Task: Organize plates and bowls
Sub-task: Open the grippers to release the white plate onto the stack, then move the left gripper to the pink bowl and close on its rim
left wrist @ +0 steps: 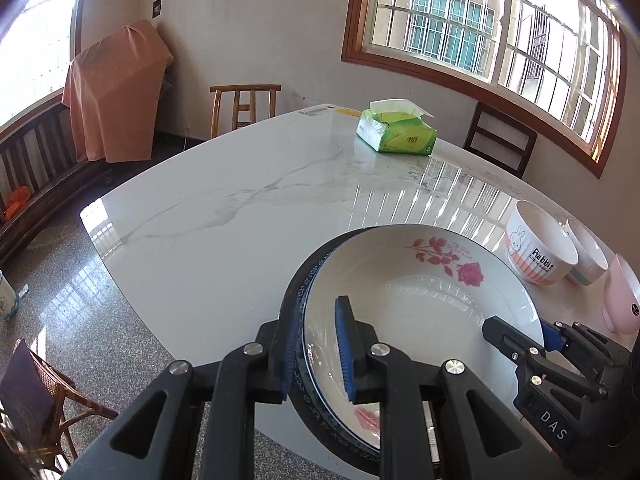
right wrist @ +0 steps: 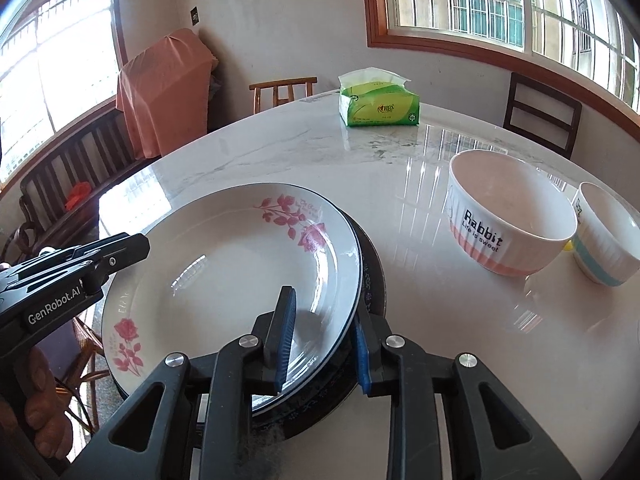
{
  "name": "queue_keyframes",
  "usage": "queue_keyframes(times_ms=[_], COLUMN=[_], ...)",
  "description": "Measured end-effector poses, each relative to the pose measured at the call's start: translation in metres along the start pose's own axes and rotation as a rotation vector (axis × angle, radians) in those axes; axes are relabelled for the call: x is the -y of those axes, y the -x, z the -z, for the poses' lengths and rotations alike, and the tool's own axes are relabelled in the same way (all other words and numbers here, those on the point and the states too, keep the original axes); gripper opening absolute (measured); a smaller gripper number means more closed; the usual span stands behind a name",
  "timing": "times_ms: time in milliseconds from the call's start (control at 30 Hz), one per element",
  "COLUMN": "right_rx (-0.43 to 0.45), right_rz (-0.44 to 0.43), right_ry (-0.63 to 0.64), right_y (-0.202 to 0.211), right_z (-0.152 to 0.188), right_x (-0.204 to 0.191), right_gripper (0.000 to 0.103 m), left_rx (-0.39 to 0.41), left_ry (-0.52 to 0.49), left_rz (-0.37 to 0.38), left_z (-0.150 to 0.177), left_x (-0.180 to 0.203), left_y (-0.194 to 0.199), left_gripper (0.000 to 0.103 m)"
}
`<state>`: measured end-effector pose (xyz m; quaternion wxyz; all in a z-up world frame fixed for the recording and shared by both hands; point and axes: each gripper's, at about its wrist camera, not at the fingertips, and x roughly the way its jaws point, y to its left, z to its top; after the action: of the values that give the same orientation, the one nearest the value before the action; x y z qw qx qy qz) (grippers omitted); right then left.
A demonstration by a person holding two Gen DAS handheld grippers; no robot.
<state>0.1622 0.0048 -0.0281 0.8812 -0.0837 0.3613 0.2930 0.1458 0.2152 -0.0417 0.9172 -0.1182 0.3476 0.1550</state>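
Note:
A white plate with pink roses [left wrist: 416, 304] [right wrist: 224, 264] lies on top of a dark blue-patterned plate [left wrist: 296, 280] [right wrist: 372, 276] near the table's front edge. My left gripper [left wrist: 318, 350] straddles the plates' left rims, jaws partly closed around them. My right gripper [right wrist: 324, 336] straddles the right rims the same way; it also shows in the left wrist view [left wrist: 516, 332]. A white "Rabbit" bowl [left wrist: 536, 248] [right wrist: 508, 216], a white bowl with a blue band [left wrist: 588, 256] [right wrist: 608, 236] and a pink bowl [left wrist: 620, 296] stand to the right.
A green tissue pack [left wrist: 396, 130] [right wrist: 378, 102] lies at the far side of the marble table [left wrist: 240, 208]. Wooden chairs [left wrist: 244, 106] stand beyond the table; a bench with an orange cloth [left wrist: 116, 92] is at the left.

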Motion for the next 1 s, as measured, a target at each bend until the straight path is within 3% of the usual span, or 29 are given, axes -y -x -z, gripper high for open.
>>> queue_keyframes(times_ms=[233, 400, 533, 733, 1000], right_rx=[0.066, 0.183, 0.213, 0.252, 0.279], right_rz=[0.028, 0.018, 0.070, 0.199, 0.387], right_ry=[-0.018, -0.123, -0.172, -0.320, -0.512], right_y=[0.005, 0.028, 0.050, 0.107, 0.187], right_z=[0.007, 0.011, 0.025, 0.065, 0.128], right_x=[-0.005, 0.017, 0.041, 0.107, 0.195], right_gripper=[0.046, 0.074, 0.074, 0.074, 0.074], left_rx=[-0.006, -0.022, -0.036, -0.116, -0.262], left_ry=[0.033, 0.052, 0.058, 0.012, -0.096], left_rz=[0.020, 0.081, 0.156, 0.374, 0.557], left_z=[0.007, 0.012, 0.020, 0.034, 0.048], left_x=[-0.006, -0.007, 0.001, 0.044, 0.133], left_y=[0.006, 0.018, 0.032, 0.046, 0.052], left_gripper=[0.019, 0.021, 0.040, 0.041, 0.041])
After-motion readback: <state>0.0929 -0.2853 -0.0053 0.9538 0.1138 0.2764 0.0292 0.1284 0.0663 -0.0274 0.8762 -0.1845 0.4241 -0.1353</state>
